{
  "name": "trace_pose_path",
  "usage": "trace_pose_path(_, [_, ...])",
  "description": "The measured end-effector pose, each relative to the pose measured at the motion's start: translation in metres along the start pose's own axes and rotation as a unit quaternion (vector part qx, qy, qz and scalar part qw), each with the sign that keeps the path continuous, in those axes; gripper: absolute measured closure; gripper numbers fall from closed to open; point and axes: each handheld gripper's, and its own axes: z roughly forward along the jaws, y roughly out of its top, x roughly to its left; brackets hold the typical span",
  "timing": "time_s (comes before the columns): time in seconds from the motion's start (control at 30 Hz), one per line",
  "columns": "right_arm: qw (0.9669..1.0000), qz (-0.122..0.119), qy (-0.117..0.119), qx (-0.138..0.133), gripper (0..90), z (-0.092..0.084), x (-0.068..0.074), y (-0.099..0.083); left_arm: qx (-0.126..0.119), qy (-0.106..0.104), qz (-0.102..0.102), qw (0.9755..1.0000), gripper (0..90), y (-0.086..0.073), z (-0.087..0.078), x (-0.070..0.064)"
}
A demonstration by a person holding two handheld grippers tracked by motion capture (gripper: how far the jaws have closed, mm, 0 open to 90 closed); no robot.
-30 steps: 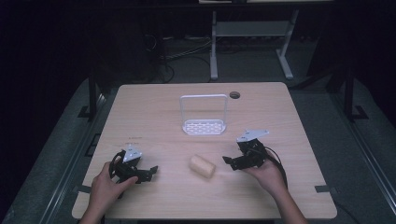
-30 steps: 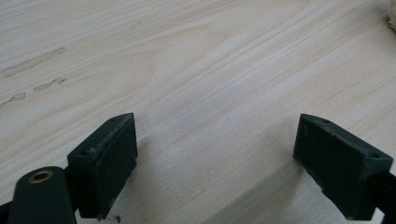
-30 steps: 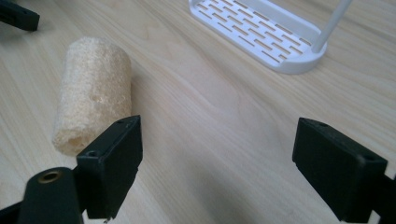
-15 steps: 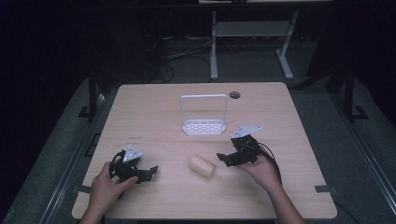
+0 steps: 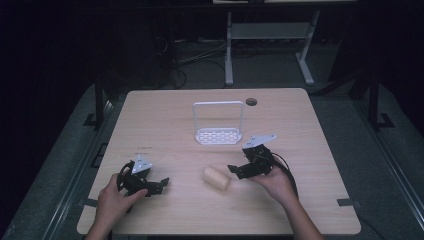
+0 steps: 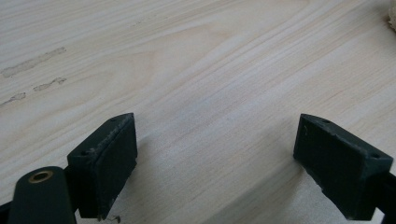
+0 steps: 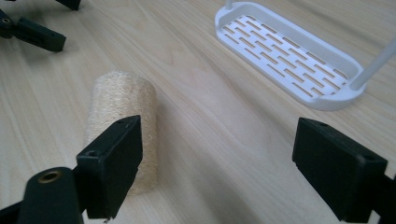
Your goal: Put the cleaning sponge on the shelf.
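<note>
The right gripper (image 5: 238, 170) stood spread wide just beside the loofah roll (image 5: 216, 177), holding nothing; the left gripper (image 5: 156, 185), likewise gaping, rested well left of that roll. The roll lay on a pale wood-grain table (image 5: 310, 130), near a white slotted rack (image 5: 218, 135), with dark floor and cables behind.

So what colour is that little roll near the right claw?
Pale beige, rough-textured roll; the right gripper view shows it best.
</note>
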Motion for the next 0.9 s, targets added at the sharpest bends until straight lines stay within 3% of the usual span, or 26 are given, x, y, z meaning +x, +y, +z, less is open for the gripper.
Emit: trace_pose_path(0.9, [0.9992, -0.022, 0.031, 0.006, 15.8, 0.015, 0.026, 0.007, 0.0, 0.0, 0.0, 1.0, 13.0, 0.0, 0.0, 0.0])
